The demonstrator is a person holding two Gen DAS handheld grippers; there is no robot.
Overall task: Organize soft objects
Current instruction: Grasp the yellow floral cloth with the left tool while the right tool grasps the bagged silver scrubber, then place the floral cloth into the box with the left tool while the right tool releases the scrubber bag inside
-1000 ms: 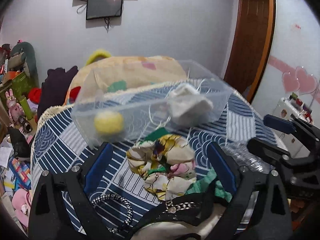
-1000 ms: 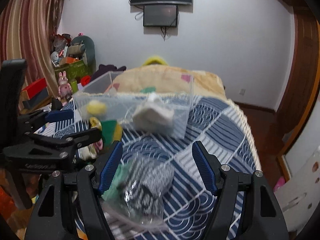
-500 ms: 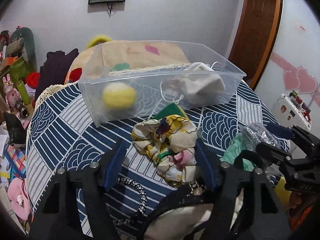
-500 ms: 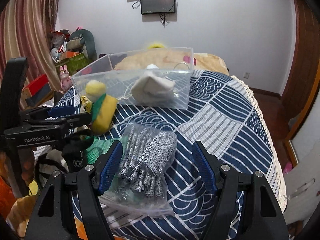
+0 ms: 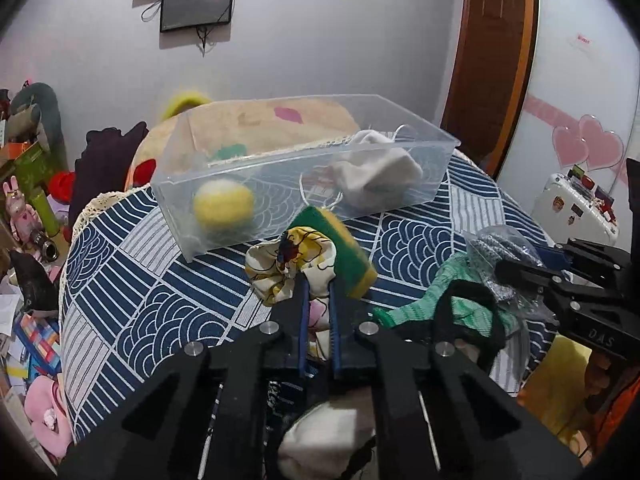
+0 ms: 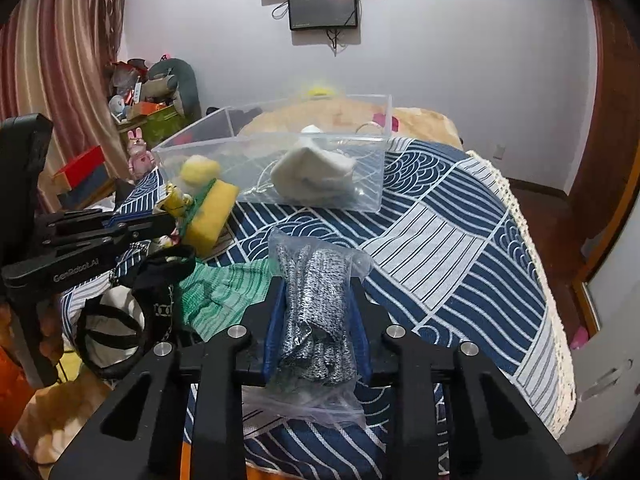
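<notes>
Blue-and-white patterned cloth [image 6: 452, 240] covers the round table, and on it, toward the far side, stands the clear plastic bin [image 5: 400, 152], already holding a yellow felt ball [image 5: 223, 209] and a crumpled white cloth [image 5: 376, 176].

Nearest the right gripper [image 6: 316, 320] lies the clear plastic bag of grey speckled knit gloves [image 6: 316, 304]; the jaws have just been closing and now squeeze it narrowly across its middle. The loose film at both ends could slide through the pads, or the tail could catch on the green knit cloth [image 6: 216, 292] just beside it.

The left gripper [image 5: 316, 300] has just been closing too and stands almost shut on a fold of the cream floral fabric scrunchie [image 5: 280, 268]. That pinch looks thin, so the scrunchie may slip out on the way up. The yellow sponge with a green scouring face [image 5: 340, 248] leans against the scrunchie and could be dragged or tipped with it.

A black strap with a chain [image 6: 160, 280] lies near both grippers and might snag. The bin's near wall stands between both loads and the inside, so each must clear the rim.
</notes>
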